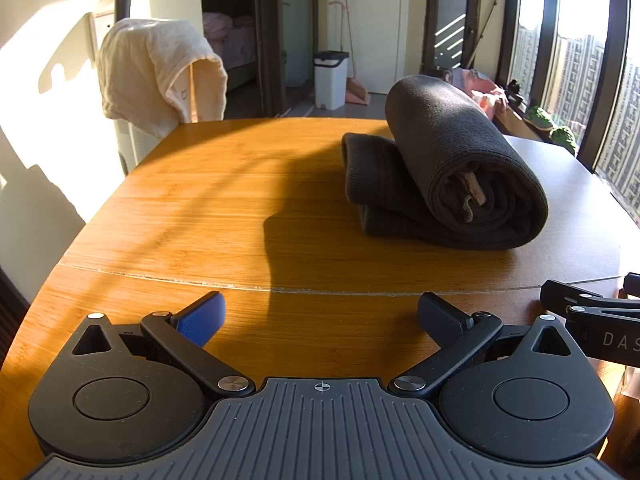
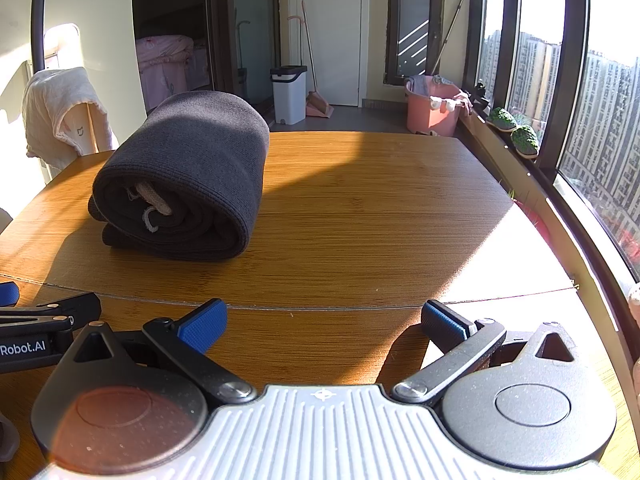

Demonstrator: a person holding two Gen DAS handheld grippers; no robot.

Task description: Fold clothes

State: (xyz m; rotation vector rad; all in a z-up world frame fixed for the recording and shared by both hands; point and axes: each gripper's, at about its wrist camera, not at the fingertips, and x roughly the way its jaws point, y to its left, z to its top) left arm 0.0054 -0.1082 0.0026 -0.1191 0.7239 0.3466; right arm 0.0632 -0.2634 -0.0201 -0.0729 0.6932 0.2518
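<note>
A dark grey knitted garment lies folded into a thick bundle on the wooden table, with a light drawstring showing in its open end. In the right wrist view the same garment lies at the left. My left gripper is open and empty, low over the table's near part, short of the garment. My right gripper is open and empty, to the right of the garment and nearer than it. Each gripper's body shows at the edge of the other's view.
A cream towel hangs over a chair back beyond the table's far left corner. A white bin and a pink bucket stand on the floor behind. The window sill with plants runs along the right.
</note>
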